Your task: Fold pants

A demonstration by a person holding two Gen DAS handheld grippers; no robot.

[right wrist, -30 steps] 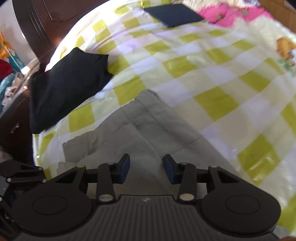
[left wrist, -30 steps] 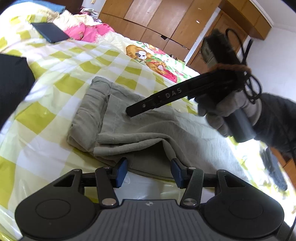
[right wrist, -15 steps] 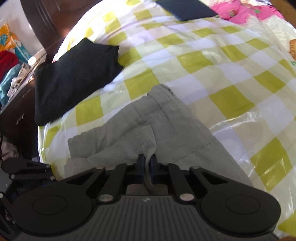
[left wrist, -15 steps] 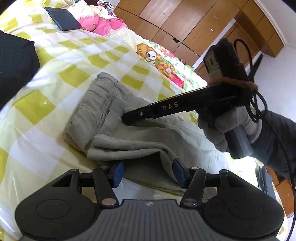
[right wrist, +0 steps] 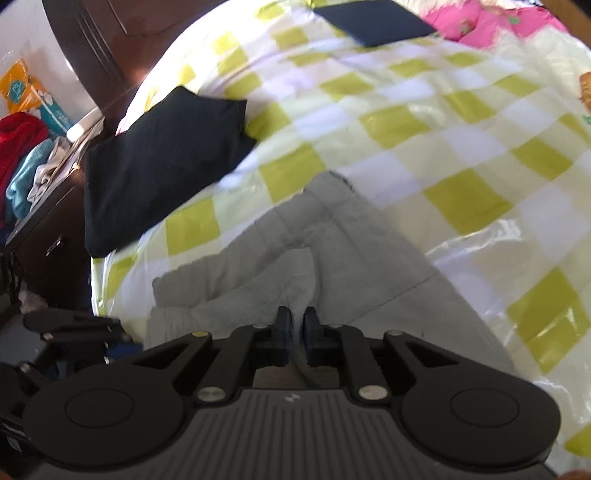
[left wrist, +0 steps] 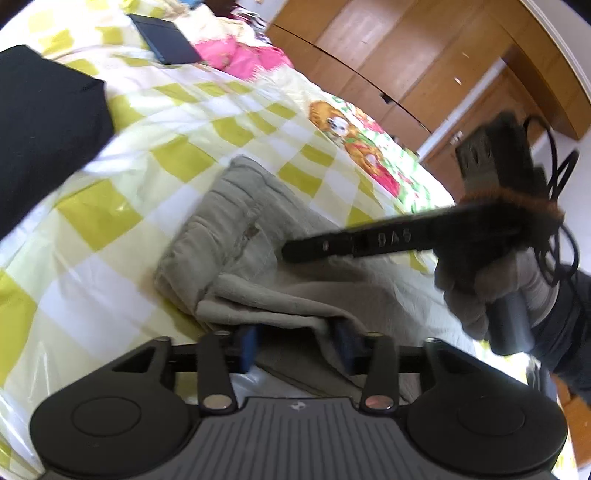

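Observation:
Grey-green pants (left wrist: 258,266) lie partly folded on a yellow-and-white checked bedspread (left wrist: 177,140). My left gripper (left wrist: 295,350) is open, its blue pads either side of the pants' near edge, with cloth between them. My right gripper (right wrist: 295,332) is shut on a raised fold of the pants (right wrist: 332,251) and pinches the cloth between its pads. In the left wrist view the right gripper (left wrist: 295,253) reaches in from the right, held by a gloved hand (left wrist: 491,288), its tip on the pants.
A black folded garment (right wrist: 159,166) lies on the bed to the left. A dark blue folded item (right wrist: 373,18) and pink bedding (left wrist: 240,55) lie farther off. A dark wooden bedside unit (right wrist: 44,236) holds clutter. Wooden wardrobes (left wrist: 406,55) stand behind.
My right gripper closed on a fold of the pants and has lifted it slightly. My left gripper moved forward so the pants' edge lies between its open pads.

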